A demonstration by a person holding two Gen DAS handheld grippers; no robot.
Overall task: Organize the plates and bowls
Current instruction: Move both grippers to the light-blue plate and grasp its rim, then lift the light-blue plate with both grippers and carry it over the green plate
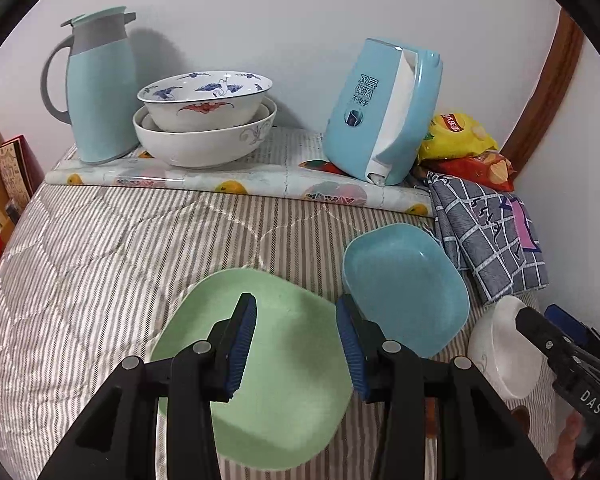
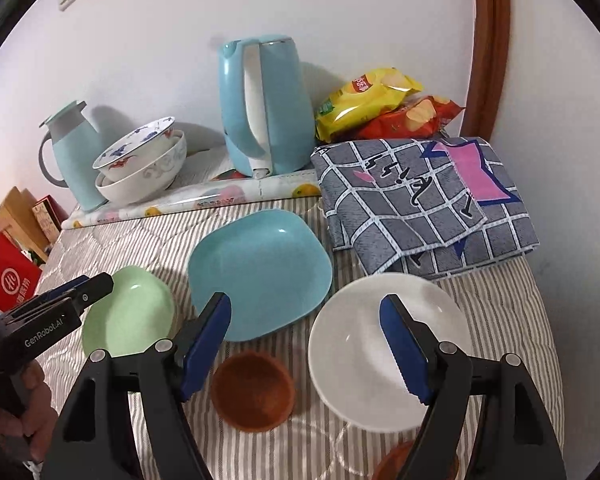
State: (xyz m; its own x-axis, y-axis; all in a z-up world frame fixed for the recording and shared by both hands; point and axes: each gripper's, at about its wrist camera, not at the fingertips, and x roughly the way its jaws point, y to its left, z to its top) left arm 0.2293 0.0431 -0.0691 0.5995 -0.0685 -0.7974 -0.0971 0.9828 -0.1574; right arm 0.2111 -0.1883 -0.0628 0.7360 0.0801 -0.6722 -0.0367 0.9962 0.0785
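Plates: 1 green, 1 blue, 3 white bowls, 2 brown.

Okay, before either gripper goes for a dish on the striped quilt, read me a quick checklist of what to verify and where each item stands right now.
1. Left gripper empty, jaws apart: ok.
2. Right gripper empty, jaws wide: ok.
3. Green plate under left gripper, nothing on it: ok.
4. White bowl upright and empty: ok.
5. Blue plate free of neighbours: cannot tell, its edge meets the green plate in the right wrist view.
6. Brown bowl clear of the right gripper's path: not ok, it sits between the fingers.
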